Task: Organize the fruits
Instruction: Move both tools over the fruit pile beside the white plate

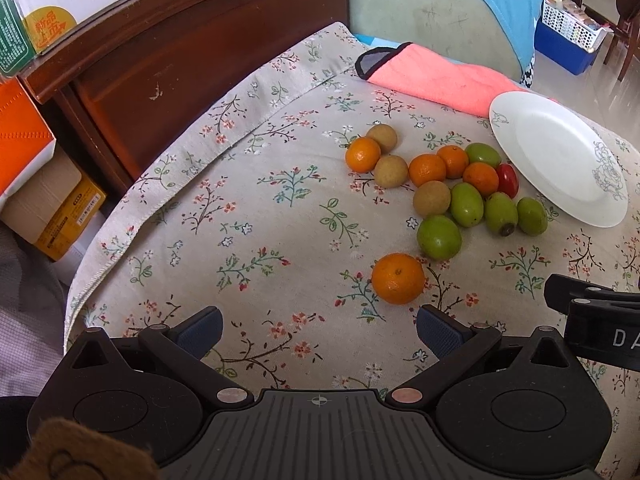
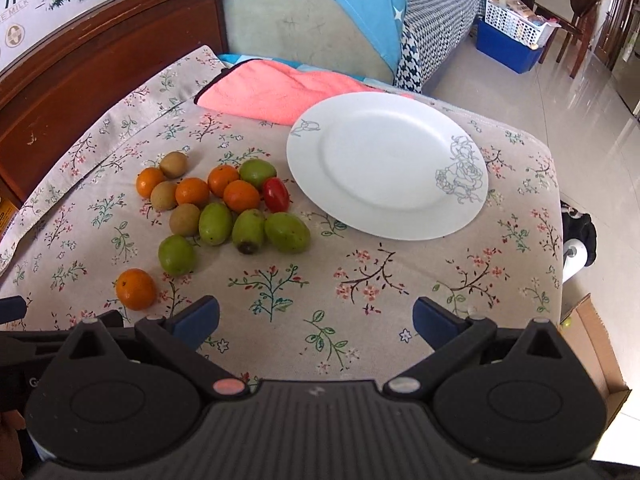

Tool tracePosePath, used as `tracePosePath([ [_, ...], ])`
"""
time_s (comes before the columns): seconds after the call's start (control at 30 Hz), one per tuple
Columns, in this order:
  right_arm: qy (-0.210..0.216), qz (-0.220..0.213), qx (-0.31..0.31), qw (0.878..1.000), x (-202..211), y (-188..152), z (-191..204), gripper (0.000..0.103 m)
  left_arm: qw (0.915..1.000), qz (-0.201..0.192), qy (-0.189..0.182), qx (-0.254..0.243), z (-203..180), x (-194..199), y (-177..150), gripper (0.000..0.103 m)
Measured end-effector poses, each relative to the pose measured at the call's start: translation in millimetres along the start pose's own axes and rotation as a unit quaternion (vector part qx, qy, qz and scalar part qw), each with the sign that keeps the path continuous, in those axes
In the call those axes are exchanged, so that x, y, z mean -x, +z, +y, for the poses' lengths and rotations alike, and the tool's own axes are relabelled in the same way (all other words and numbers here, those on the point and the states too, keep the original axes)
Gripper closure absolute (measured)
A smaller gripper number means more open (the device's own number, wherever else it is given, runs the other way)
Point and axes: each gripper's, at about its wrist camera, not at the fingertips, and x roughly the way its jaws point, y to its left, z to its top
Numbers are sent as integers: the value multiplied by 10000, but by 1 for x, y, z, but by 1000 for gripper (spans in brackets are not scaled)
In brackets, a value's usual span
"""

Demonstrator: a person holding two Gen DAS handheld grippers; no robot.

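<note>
A heap of small fruit lies on the floral cloth: several oranges (image 1: pixel 427 169) (image 2: pixel 192 191), several green fruits (image 1: pixel 466 204) (image 2: pixel 287 231), three brown ones (image 1: pixel 432 198) (image 2: pixel 184 219) and a red tomato (image 1: pixel 507 180) (image 2: pixel 276 194). One orange (image 1: pixel 398 278) (image 2: pixel 135 289) sits apart, nearest the grippers. A white plate (image 1: pixel 532 148) (image 2: pixel 360 152) with a grey rose drawing lies right of the heap, with nothing on it. My left gripper (image 1: pixel 319 330) is open, just short of the lone orange. My right gripper (image 2: pixel 316 316) is open over bare cloth, in front of the plate.
A pink towel (image 1: pixel 432 76) (image 2: pixel 272 88) lies behind the fruit. A dark wooden headboard (image 1: pixel 180 52) (image 2: pixel 100 52) and cartons (image 1: pixel 36 196) stand at the left. The cloth's right edge (image 2: pixel 556 200) drops to a tiled floor (image 2: pixel 580 92). The right gripper's body (image 1: pixel 600 320) shows in the left wrist view.
</note>
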Motion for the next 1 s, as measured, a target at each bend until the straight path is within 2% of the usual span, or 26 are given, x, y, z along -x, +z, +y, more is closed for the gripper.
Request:
tracePosePath([
  [0.57,-154,13,133,9998,-6,-2,10,1,9992,-18,142,372,9,-1,1,0],
  [1.0,-239,-22,302,9993,-6,-6,15,1,9992,-6,225,325,7,-3,0,0],
])
